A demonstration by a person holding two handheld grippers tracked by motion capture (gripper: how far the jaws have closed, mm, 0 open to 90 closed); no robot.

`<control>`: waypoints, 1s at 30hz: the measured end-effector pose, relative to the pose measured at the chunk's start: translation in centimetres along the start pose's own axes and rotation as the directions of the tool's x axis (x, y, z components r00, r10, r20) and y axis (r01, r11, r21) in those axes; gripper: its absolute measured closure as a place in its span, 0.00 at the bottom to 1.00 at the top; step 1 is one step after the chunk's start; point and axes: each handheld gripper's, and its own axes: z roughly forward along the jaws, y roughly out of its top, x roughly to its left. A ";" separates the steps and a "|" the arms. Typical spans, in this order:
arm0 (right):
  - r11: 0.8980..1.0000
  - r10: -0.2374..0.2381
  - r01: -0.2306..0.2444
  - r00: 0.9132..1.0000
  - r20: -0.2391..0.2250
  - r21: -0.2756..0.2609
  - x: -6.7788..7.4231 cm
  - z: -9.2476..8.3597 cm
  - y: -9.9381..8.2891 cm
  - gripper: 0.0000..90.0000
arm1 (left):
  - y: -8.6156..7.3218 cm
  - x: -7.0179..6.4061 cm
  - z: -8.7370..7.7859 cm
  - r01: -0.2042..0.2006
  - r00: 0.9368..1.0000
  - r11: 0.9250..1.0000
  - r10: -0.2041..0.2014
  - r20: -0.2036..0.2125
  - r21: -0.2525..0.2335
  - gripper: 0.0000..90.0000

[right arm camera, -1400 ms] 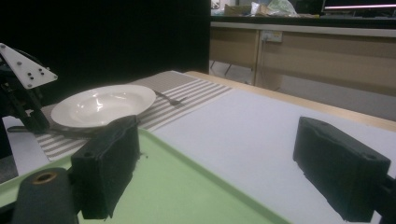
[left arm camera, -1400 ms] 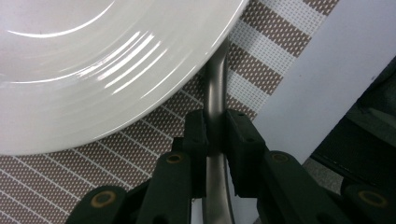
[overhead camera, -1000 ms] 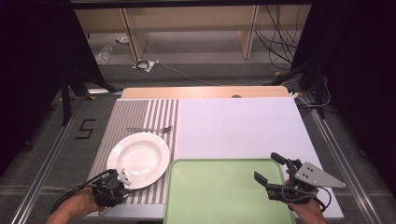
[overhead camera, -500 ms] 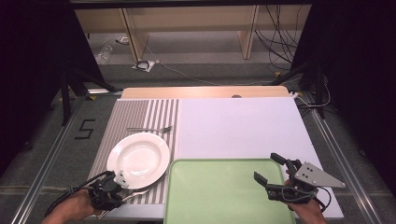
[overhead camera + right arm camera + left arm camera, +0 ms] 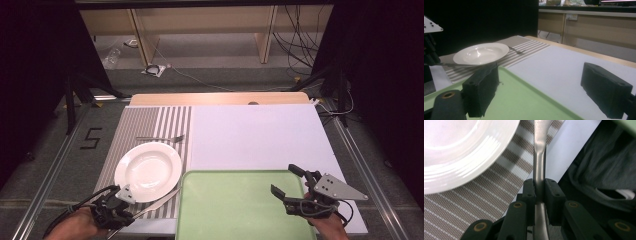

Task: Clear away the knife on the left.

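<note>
Knife (image 5: 539, 157) handle clenched in left tongs (image 5: 539, 192), prob. to steer it beside plate (image 5: 148, 171); right tongs (image 5: 294, 186) released over tray (image 5: 230, 215).

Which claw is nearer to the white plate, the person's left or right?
Left. The left claw sits just off the near rim of the plate, shut on a knife beside it. The right claw hangs open over the green tray, well across from the plate.

A white plate (image 5: 148, 171) and fork (image 5: 160, 138) lie on a striped mat (image 5: 150, 120) along the bench's (image 5: 260, 140) left edge; a green tray (image 5: 235, 205) sits at its near edge.
</note>
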 end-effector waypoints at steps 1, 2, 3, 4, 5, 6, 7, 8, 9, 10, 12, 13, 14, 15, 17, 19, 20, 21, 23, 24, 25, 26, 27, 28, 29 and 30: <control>1.000 -0.001 0.001 1.000 0.001 0.000 0.0 0.0 0.0 0.18 | 0.1 -0.2 -0.1 0.008 1.000 1.000 -0.008 -0.007 -0.021 0.88; 1.000 -0.001 0.001 1.000 0.001 0.000 0.0 0.0 0.0 0.18 | 0.3 -0.5 -0.2 0.022 1.000 0.999 -0.022 -0.011 -0.044 0.88; 1.000 -0.001 0.001 1.000 0.001 0.000 0.0 0.0 0.0 0.18 | 0.6 -0.8 -0.3 0.033 0.999 0.997 -0.033 -0.007 -0.068 0.88; 1.000 -0.001 0.001 1.000 0.002 0.000 0.0 0.0 0.0 0.18 | 0.8 -1.1 -0.4 0.040 0.999 0.995 -0.041 -0.001 -0.091 0.88; 1.000 -0.001 0.001 1.000 0.002 -0.002 0.0 0.0 0.0 0.18 | 1.1 -1.4 -0.6 0.043 0.999 0.993 -0.043 0.002 -0.110 0.88; 1.000 -0.001 0.001 1.000 0.003 -0.001 0.0 0.0 0.0 0.18 | 1.5 -1.8 -0.7 0.052 0.999 0.990 -0.052 0.006 -0.129 0.88; 1.000 -0.001 0.001 1.000 0.003 -0.001 0.0 0.0 0.0 0.18 | 1.8 -2.1 -0.8 0.062 0.998 0.987 -0.061 0.010 -0.150 0.88; 1.000 -0.001 0.001 1.000 0.003 -0.001 0.0 0.0 0.0 0.18 | 2.2 -2.3 -0.8 0.073 0.997 0.983 -0.071 0.016 -0.168 0.88; 1.000 -0.001 0.001 1.000 0.003 0.000 0.0 0.0 0.0 0.18 | 2.6 -2.6 -0.7 0.084 0.996 0.979 -0.082 0.022 -0.185 0.88; 1.000 -0.001 0.001 1.000 0.002 -0.001 0.0 0.0 0.0 0.18 | 3.0 -2.8 -0.7 0.091 0.996 0.977 -0.087 0.029 -0.194 0.88; 1.000 -0.001 0.001 1.000 -0.001 -0.005 0.0 0.0 0.0 0.18 | 3.8 -3.2 -0.4 0.101 0.995 0.972 -0.094 0.042 -0.214 0.88; 1.000 -0.002 0.002 1.000 0.000 -0.005 0.0 0.0 0.0 0.18 | 4.2 -3.3 -0.3 0.102 0.994 0.970 -0.094 0.047 -0.219 0.88; 1.000 -0.002 0.002 1.000 0.000 -0.006 0.0 -0.1 0.1 0.18 | 4.5 -3.5 -0.1 0.105 0.994 0.968 -0.096 0.050 -0.226 0.88; 1.000 -0.002 0.002 1.000 0.001 -0.005 0.0 -0.1 0.1 0.18 | 4.9 -3.6 0.1 0.108 0.994 0.967 -0.098 0.057 -0.230 0.88; 1.000 -0.002 0.002 1.000 0.001 -0.007 0.0 -0.1 0.1 0.18 | 5.3 -3.6 0.4 0.111 0.991 0.963 -0.088 0.102 -0.247 0.88; 1.000 -0.003 0.003 1.000 0.001 -0.006 0.0 -0.1 0.1 0.18 | 5.6 -3.6 0.8 0.121 0.988 0.960 -0.090 0.128 -0.254 0.88; 1.000 -0.002 0.003 1.000 0.001 -0.006 0.0 -0.1 0.1 0.18 | 5.8 -3.7 0.9 0.115 0.989 0.962 -0.088 0.116 -0.248 0.88; 1.000 -0.003 0.003 1.000 0.001 -0.006 0.0 -0.1 0.1 0.18 | 6.0 -3.7 1.1 0.111 0.990 0.963 -0.086 0.109 -0.247 0.88; 1.000 -0.002 0.002 1.000 0.001 -0.005 0.0 -0.1 0.1 0.18 | 6.4 -3.9 1.3 0.116 0.989 0.961 -0.088 0.117 -0.253 0.88; 1.000 -0.002 0.002 1.000 0.001 -0.004 0.0 -0.1 0.1 0.18 | 6.6 -4.1 1.3 0.106 0.991 0.962 -0.081 0.107 -0.250 0.88; 1.000 -0.004 0.004 1.000 0.000 -0.005 0.0 -0.1 0.0 0.18 | 6.9 -4.4 1.4 0.096 0.993 0.965 -0.076 0.092 -0.243 0.88; 1.000 -0.002 0.002 1.000 -0.001 -0.005 0.0 -0.1 0.0 0.18 | 7.1 -4.7 1.5 0.091 0.993 0.967 -0.071 0.090 -0.240 0.88; 1.000 -0.001 0.001 1.000 0.000 -0.003 0.0 -0.1 0.0 0.18 | 7.4 -4.9 1.6 0.092 0.992 0.966 -0.068 0.104 -0.243 0.88; 1.000 -0.001 0.001 1.000 -0.001 -0.003 0.0 -0.1 0.0 0.18 | 7.7 -5.1 1.7 0.091 0.991 0.965 -0.064 0.115 -0.245 0.88; 1.000 -0.001 0.001 1.000 -0.001 -0.002 0.0 -0.1 0.0 0.18 | 8.0 -5.4 1.8 0.086 0.992 0.966 -0.059 0.115 -0.243 0.88; 1.000 -0.003 0.003 1.000 -0.001 -0.003 0.0 -0.1 0.0 0.18 | 8.3 -5.6 1.9 0.081 0.992 0.967 -0.055 0.112 -0.240 0.88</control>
